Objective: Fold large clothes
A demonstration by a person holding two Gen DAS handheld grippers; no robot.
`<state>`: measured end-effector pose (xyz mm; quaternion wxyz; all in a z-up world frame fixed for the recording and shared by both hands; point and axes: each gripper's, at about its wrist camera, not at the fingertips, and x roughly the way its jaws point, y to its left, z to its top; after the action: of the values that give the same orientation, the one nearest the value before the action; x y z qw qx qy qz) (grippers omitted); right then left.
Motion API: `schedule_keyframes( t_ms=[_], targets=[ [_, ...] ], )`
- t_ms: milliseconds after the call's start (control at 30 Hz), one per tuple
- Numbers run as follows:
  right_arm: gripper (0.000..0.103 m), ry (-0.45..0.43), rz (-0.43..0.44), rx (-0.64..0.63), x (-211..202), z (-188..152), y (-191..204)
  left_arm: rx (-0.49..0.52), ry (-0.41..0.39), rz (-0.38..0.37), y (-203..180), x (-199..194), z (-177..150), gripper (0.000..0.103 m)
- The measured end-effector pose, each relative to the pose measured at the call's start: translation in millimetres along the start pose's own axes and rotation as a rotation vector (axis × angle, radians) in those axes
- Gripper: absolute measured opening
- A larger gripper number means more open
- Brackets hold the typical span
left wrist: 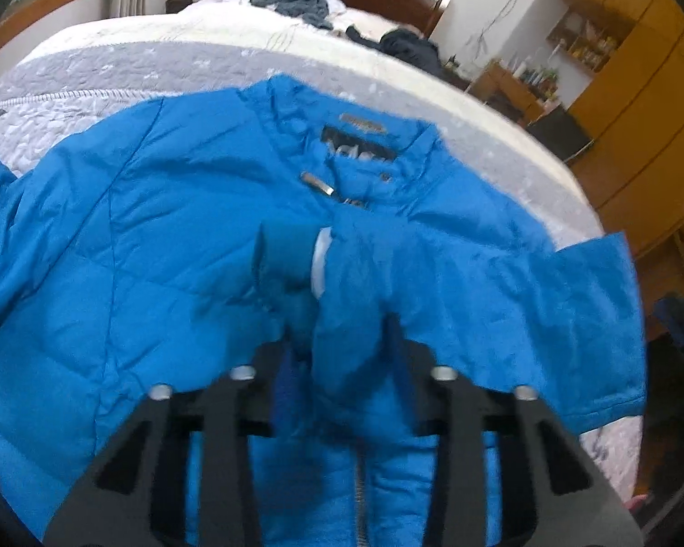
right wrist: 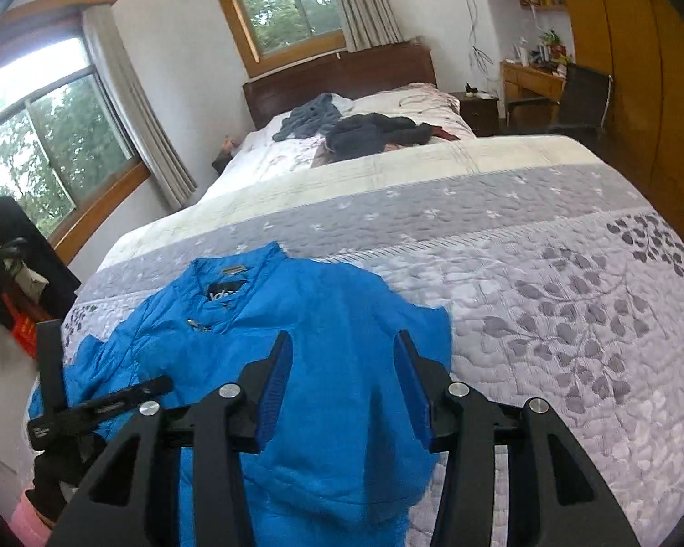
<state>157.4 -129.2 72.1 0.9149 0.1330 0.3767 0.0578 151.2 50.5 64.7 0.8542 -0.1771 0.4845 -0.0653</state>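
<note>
Jacket (left wrist: 159, 237) hem cut off below (collar label blurred, unreadable).

A wide bed with a grey and lilac quilted leaf-print cover (right wrist: 547, 273) carries everything. A bright blue puffer jacket (right wrist: 323, 364) lies spread across its near end, collar pointing toward the headboard. Up by the pillows sit a crumpled grey-blue garment (right wrist: 310, 116) and a heap of dark clothing (right wrist: 374, 132), touching.

Jacket (right wrist: 296, 364) on bed (right wrist: 547, 273)
</note>
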Motion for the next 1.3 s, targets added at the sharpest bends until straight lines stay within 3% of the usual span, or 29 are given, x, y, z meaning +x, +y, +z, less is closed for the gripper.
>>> schedule_keyframes(
  t_ms=[133,300,467,633,767,833,933,1000,1167,1300],
  targets=[
    [0.047,0.050,0.059,0.020,12,-3,-4,-0.007,-0.088,0.017,12,-28,4,0.021],
    [0.047,0.194,0.240,0.052,45,-16,4,-0.023,-0.136,0.075,45,-51,5,0.021],
    [0.046,0.275,0.150,0.047,74,-30,6,-0.082,-0.100,0.107,82,-44,3,0.021],
    [0.045,0.334,0.148,0.045,103,-46,0,-0.080,-0.076,0.119,98,-35,-4,0.030],
    [0.045,0.320,0.130,0.034,95,-44,3,-0.071,-0.077,0.131,102,-46,-5,0.039],
    [0.047,0.302,0.112,0.007,83,-41,11,-0.078,-0.115,0.136,104,-65,-3,0.040],
    [0.049,0.260,0.167,-0.037,63,-36,35,-0.026,-0.190,0.139,90,-93,-1,0.043],
    [0.049,0.257,0.199,-0.068,56,-39,53,-0.009,-0.183,0.108,80,-95,3,0.044],
    [0.049,0.326,0.196,-0.098,77,-54,73,0.042,-0.116,0.117,64,-64,2,0.043],
    [0.048,0.384,0.177,-0.077,106,-66,63,0.009,-0.041,0.139,84,-28,1,0.040]
  ],
)
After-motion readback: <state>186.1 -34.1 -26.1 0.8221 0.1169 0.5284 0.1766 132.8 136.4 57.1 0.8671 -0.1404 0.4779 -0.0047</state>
